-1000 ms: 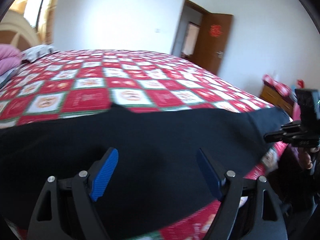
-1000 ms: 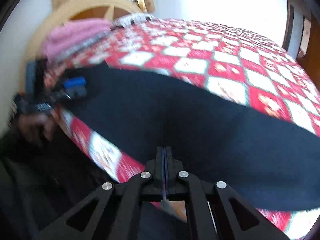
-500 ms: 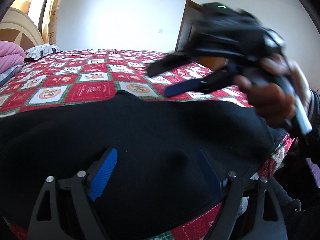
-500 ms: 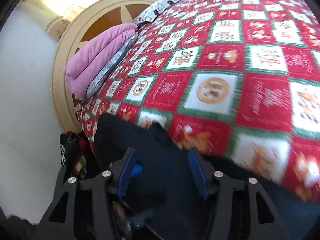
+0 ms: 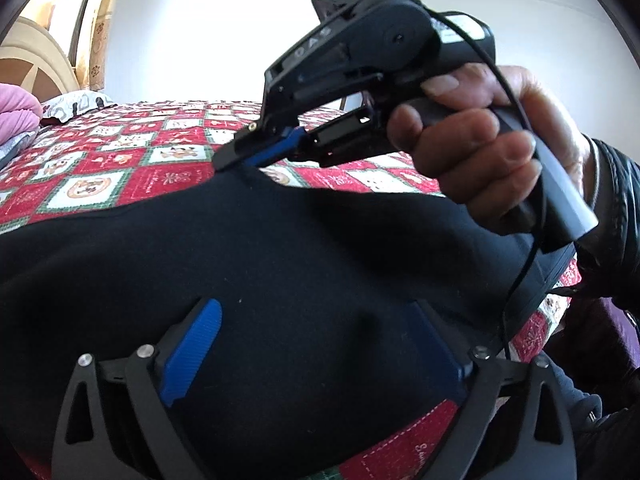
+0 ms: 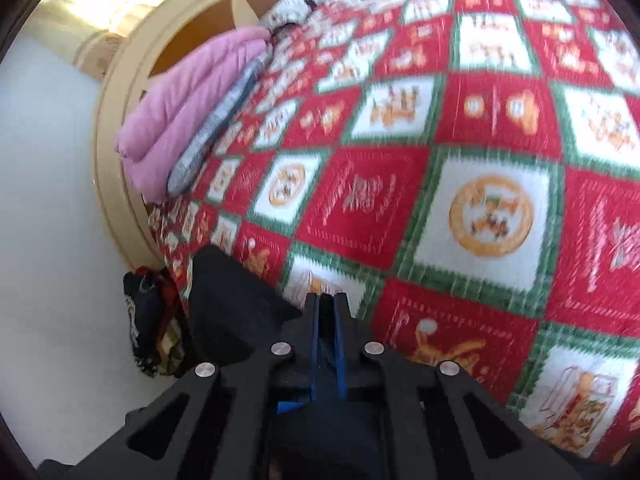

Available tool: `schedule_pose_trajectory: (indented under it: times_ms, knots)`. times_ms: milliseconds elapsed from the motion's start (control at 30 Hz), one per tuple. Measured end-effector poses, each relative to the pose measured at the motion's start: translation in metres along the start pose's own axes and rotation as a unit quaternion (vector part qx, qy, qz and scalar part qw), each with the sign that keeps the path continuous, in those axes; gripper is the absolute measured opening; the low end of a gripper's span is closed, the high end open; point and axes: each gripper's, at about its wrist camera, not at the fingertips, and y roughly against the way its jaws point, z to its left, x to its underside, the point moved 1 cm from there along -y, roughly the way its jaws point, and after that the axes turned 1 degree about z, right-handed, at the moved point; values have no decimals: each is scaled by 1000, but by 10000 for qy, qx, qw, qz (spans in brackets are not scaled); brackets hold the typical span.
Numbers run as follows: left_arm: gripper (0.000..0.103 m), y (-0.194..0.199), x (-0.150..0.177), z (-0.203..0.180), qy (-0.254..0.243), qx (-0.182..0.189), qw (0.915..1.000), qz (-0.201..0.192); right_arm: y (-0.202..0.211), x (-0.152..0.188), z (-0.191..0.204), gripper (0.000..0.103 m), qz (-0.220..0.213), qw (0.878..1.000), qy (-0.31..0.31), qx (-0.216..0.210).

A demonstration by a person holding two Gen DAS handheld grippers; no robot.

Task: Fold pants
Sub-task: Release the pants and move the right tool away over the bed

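right claw tilted down, pinching pants edge; left claw wide.

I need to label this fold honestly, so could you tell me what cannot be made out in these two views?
- Left wrist view: the right gripper tips meet the pants far edge; the pinch itself is too small to see.
- Left wrist view: the hand hides the pants' right end.
- Right wrist view: blurred quilt; the gripper body hides the cloth below.

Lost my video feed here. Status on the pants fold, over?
Right gripper just closed, pinching the far edge of the black pants. Left gripper open, just widened, over the near edge. Pants flat on quilt. Nothing in the way.
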Motion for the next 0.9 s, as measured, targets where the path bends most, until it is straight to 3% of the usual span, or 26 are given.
schedule_pose_trajectory:
  times_ms: [133, 267, 300, 333, 400, 500, 633, 800, 900]
  knots:
    - [98, -3, -1, 3, 6, 15, 10000, 15, -16, 0, -13, 5, 71, 9984, 63, 565]
    - [98, -3, -1, 3, 12, 15, 10000, 8, -13, 3, -22, 7, -6, 9992, -58, 402]
    - [98, -3, -2, 3, 16, 13, 10000, 2, -9, 4, -22, 12, -27, 9993, -71, 370]
    - [98, -2, -2, 3, 27, 12, 10000, -13, 1, 7, -21, 16, -106, 9992, -69, 375]
    - [98, -1, -2, 3, 37, -9, 10000, -40, 21, 16, -22, 38, -299, 9983, -19, 495]
    - [98, 6, -3, -1, 24, -134, 9998, -144, 66, 42, -34, 41, -600, 9962, -14, 638]
    - [98, 11, -6, -3, 210, 28, 9995, -233, 139, 95, -69, 42, -1051, 9882, -231, 1087]
    - [98, 9, -14, -11, 251, 206, 9993, -196, 250, 185, -128, 42, -1918, 9590, -1144, 1745]
    - [98, 7, -15, -18, 187, 255, 9994, -112, 315, 243, -154, 42, -2619, 9238, -1784, 2147]
